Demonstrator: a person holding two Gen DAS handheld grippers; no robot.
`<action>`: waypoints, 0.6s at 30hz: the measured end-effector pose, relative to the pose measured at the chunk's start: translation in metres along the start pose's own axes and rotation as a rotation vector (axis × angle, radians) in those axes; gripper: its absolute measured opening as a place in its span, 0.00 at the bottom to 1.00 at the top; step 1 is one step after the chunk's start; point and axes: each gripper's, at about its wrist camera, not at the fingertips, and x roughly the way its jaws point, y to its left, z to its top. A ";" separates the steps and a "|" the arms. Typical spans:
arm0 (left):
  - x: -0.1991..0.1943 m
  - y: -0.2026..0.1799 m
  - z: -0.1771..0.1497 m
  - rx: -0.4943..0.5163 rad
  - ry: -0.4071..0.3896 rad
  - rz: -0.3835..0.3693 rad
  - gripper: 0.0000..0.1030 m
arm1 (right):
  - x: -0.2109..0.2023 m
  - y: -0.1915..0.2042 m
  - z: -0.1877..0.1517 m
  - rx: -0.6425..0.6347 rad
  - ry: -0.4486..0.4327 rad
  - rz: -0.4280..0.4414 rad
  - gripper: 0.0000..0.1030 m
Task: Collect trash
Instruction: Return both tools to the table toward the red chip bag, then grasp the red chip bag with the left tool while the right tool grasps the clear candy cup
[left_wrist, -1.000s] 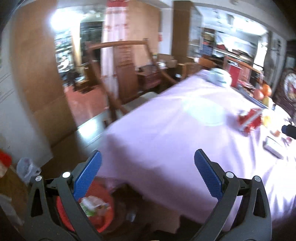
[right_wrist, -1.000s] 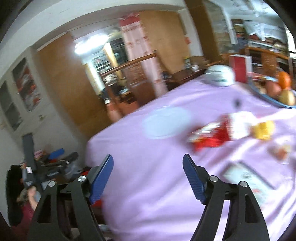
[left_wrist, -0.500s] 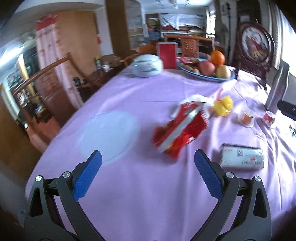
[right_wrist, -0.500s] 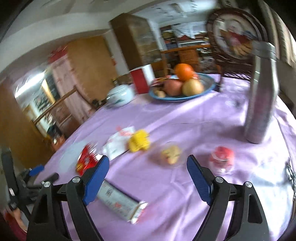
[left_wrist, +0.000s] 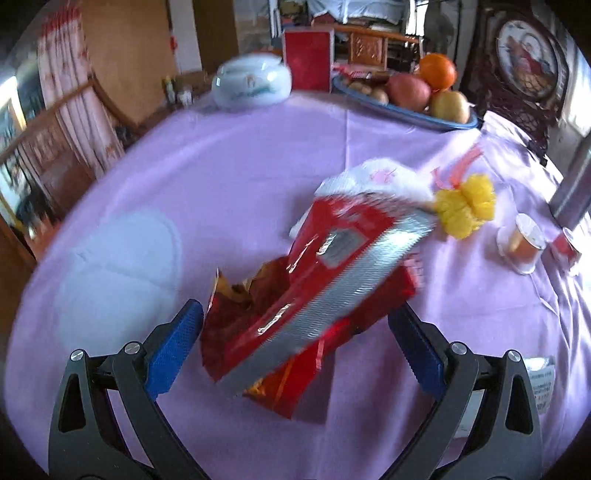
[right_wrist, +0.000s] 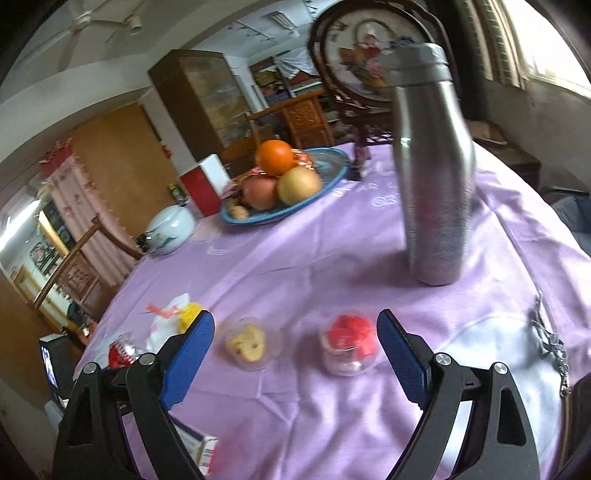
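The left gripper (left_wrist: 295, 343) stands with its jaws wide apart above a round table covered by a lilac cloth (left_wrist: 240, 177). A crumpled red and silver foil snack bag (left_wrist: 314, 291) lies on the cloth, its near end reaching into the gap between the blue pads (left_wrist: 173, 350); the pads do not press on it. Just behind the bag lies a white crumpled wrapper (left_wrist: 373, 177), and beside that a yellow frilly piece of trash (left_wrist: 465, 206) with a pink ribbon. A clear plastic cup (left_wrist: 521, 243) stands well to the right of the bag. At the far edge of the table are a white lidded ceramic pot (left_wrist: 251, 85), a red box (left_wrist: 308, 59) and a blue-rimmed plate of fruit (left_wrist: 417, 107). The right gripper (right_wrist: 295, 354) has just been opening its jaws and now holds them wide, with nothing gripped. Beyond its fingertips, two small clear plastic cups rest on the cloth: one with yellow contents (right_wrist: 249, 343) nearer the left pad and one with red contents (right_wrist: 349, 343) nearer the right pad; neither touches a pad. A tall steel flask (right_wrist: 432, 166) stands upright farther back. At the lower left of the right wrist view a flat printed packet (right_wrist: 199, 446) lies on the cloth, partly hidden by the gripper frame.
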 end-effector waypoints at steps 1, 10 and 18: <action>0.006 0.005 0.000 -0.018 0.030 -0.009 0.94 | 0.002 -0.002 0.000 -0.002 0.005 -0.014 0.86; 0.006 0.004 -0.003 -0.015 0.030 0.000 0.94 | 0.039 -0.009 -0.015 -0.069 0.101 -0.168 0.81; 0.006 0.004 -0.004 -0.014 0.030 -0.001 0.94 | 0.056 0.007 -0.027 -0.187 0.132 -0.252 0.72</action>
